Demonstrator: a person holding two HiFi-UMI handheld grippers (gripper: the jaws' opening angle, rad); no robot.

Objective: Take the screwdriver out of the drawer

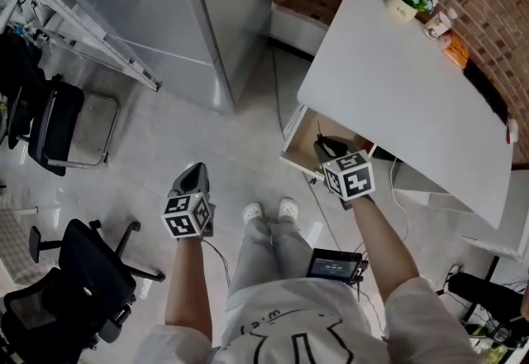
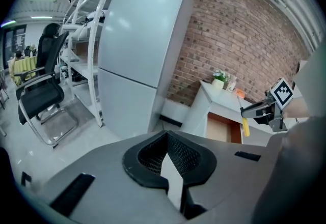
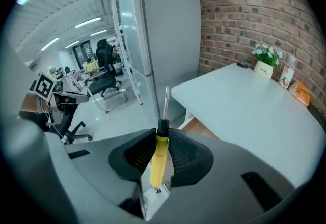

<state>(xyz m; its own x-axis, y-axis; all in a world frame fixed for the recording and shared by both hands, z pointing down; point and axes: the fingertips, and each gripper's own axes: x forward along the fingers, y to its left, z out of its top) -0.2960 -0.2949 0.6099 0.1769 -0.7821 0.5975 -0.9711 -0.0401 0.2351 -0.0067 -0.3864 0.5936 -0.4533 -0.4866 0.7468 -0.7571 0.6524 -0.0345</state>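
A screwdriver (image 3: 159, 159) with a yellow handle and black collar is clamped upright between the jaws of my right gripper (image 3: 160, 139), its metal shaft pointing up and away. In the head view my right gripper (image 1: 331, 149) hovers over the open wooden drawer (image 1: 304, 139) under the white desk. From the left gripper view the yellow screwdriver (image 2: 245, 127) hangs from the right gripper (image 2: 254, 110) above the drawer (image 2: 223, 127). My left gripper (image 1: 192, 179) is held low to the left, away from the desk, its jaws (image 2: 170, 172) shut with nothing between them.
The white desk (image 1: 413, 98) stands against a brick wall and carries a flower pot (image 1: 407, 0) and small items. A tall grey cabinet (image 1: 207, 15) is beside it. Black office chairs (image 1: 58, 126) and a metal rack stand on the left; cables lie on the floor at right.
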